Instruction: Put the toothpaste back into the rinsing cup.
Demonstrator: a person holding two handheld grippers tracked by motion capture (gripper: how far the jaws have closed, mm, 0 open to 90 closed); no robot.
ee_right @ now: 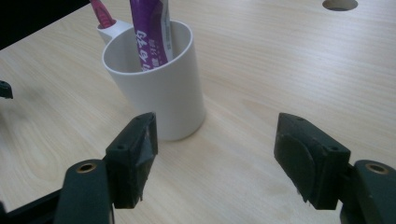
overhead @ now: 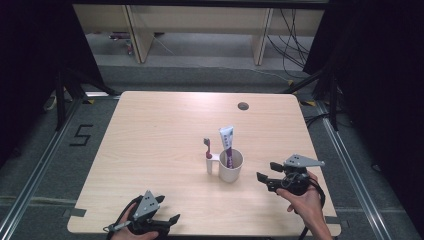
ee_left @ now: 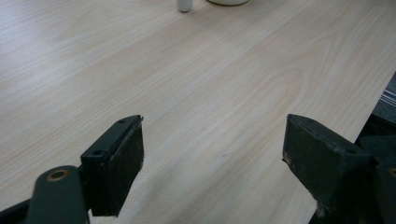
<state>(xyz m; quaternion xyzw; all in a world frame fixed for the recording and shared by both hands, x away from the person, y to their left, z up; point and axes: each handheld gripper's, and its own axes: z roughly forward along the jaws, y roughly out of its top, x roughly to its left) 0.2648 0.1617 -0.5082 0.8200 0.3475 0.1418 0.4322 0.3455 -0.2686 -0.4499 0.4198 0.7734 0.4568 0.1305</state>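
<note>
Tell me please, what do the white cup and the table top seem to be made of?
White cup: probably plastic, matte; thin even wall, smooth moulded rim, though ceramic is possible. Table top: pale wood-look surface, likely laminate; printed-looking grain, flat low sheen.

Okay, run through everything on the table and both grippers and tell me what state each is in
White cup: upright, holding the tube.
Toothpaste tube: standing in the cup, leaning slightly.
Toothbrush: upright in the cup's side holder.
Left gripper: open, nothing between its jaws.
Right gripper: open, beside the cup, not touching.
</note>
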